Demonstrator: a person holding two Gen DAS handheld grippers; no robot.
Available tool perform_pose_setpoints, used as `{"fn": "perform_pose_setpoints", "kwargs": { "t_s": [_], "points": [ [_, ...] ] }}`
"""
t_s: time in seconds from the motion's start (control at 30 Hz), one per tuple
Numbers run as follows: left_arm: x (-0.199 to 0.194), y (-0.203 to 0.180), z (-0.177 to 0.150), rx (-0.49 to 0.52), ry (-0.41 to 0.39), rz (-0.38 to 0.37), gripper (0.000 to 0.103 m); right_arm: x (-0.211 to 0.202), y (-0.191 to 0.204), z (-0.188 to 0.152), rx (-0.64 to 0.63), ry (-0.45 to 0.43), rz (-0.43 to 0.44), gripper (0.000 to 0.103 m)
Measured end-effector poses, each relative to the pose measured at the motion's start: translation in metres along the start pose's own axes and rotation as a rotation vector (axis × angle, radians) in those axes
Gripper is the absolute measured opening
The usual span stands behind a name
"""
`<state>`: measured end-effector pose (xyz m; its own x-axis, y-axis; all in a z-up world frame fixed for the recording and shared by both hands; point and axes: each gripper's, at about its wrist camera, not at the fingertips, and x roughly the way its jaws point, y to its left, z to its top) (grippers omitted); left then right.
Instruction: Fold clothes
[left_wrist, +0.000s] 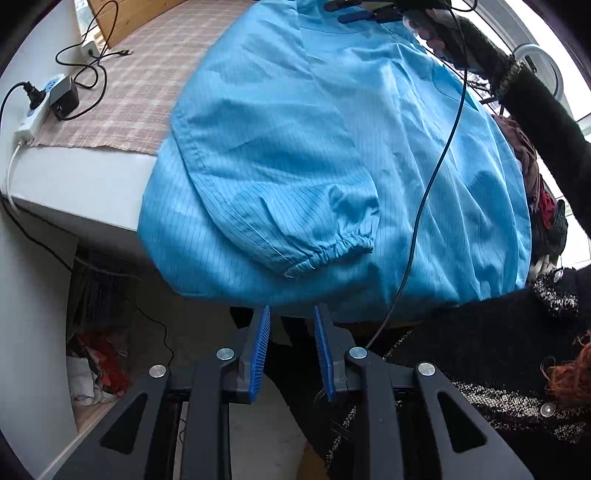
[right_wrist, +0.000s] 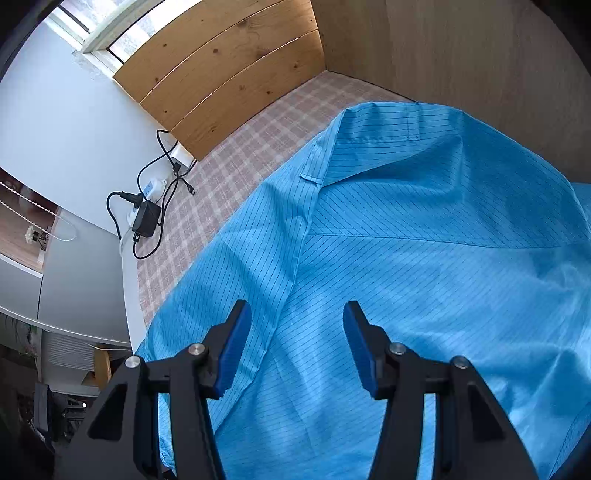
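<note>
The left gripper (left_wrist: 291, 317), black-framed with ribbed blue pads, points steeply down past the near edge of the bed, its jaws a little apart with nothing between them, just clear of the hem of the pale blue pinstriped garment (left_wrist: 332, 147). That garment lies spread over the pink-and-white checked bed cover (left_wrist: 122, 92), one elastic-cuffed sleeve (left_wrist: 325, 251) folded across its front. The right gripper (right_wrist: 295, 314) hangs tilted downward over the garment's shoulder seam, jaws wide apart and empty, pads off the cloth. In the left wrist view, a dark knitted sleeve (left_wrist: 532, 96) reaches to it across the garment's far side. A white power strip (right_wrist: 147, 192) lies beside the cover.
</note>
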<state>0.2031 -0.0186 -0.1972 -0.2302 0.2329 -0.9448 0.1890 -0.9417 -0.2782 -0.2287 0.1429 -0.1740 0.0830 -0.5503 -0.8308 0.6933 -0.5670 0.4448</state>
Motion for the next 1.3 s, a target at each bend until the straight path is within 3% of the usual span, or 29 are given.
{"fn": "perform_pose_setpoints", "kwargs": {
  "t_s": [0.1,0.2,0.27,0.4,0.47,0.57,0.63,0.67,0.7,0.73,0.77,0.87,1.1,1.23,1.3],
  "points": [
    [0.011,-0.005,0.009,0.022,0.014,0.008,0.023,0.008,-0.008,0.022,0.044,-0.023,0.024,0.051],
    [0.027,-0.030,0.014,0.093,0.045,-0.055,0.031,0.014,-0.011,0.049,0.070,-0.047,0.027,0.051],
    [0.036,-0.048,0.016,0.149,0.052,-0.044,0.032,0.020,-0.010,0.068,0.073,-0.055,0.019,0.051],
    [0.053,-0.085,0.027,0.260,0.043,0.013,0.033,0.041,-0.005,0.097,0.044,-0.023,-0.061,0.051],
    [0.062,-0.102,0.035,0.319,0.030,0.038,0.041,0.056,0.000,0.105,0.007,0.022,-0.102,0.051],
    [0.080,-0.111,0.044,0.395,0.027,0.137,0.042,0.073,0.002,0.110,-0.031,0.069,-0.123,0.051],
    [0.081,-0.104,0.048,0.384,0.028,0.134,0.037,0.083,0.000,0.108,-0.043,0.095,-0.109,0.051],
    [0.080,-0.098,0.050,0.368,0.029,0.121,0.013,0.086,0.000,0.107,-0.055,0.105,-0.097,0.051],
    [0.078,-0.092,0.051,0.352,0.029,0.107,0.001,0.089,0.001,0.105,-0.068,0.114,-0.085,0.040],
    [0.077,-0.086,0.053,0.336,0.030,0.094,0.002,0.090,0.003,0.104,-0.080,0.117,-0.060,0.028],
    [0.076,-0.080,0.055,0.320,0.031,0.081,0.002,0.090,0.004,0.104,-0.093,0.120,-0.032,0.006],
    [0.042,-0.050,0.060,0.255,-0.014,0.073,0.002,0.075,0.016,0.106,-0.152,0.067,-0.026,0.004],
    [-0.098,0.036,0.071,0.095,-0.242,0.230,0.002,-0.006,0.041,0.133,-0.185,-0.123,0.015,0.004],
    [-0.149,0.028,0.065,0.110,-0.327,0.289,0.002,-0.065,0.045,0.133,-0.175,-0.213,0.043,0.004],
    [-0.153,0.017,0.055,0.137,-0.325,0.261,0.002,-0.085,0.044,0.120,-0.192,-0.214,0.035,0.004]
  ]
}}
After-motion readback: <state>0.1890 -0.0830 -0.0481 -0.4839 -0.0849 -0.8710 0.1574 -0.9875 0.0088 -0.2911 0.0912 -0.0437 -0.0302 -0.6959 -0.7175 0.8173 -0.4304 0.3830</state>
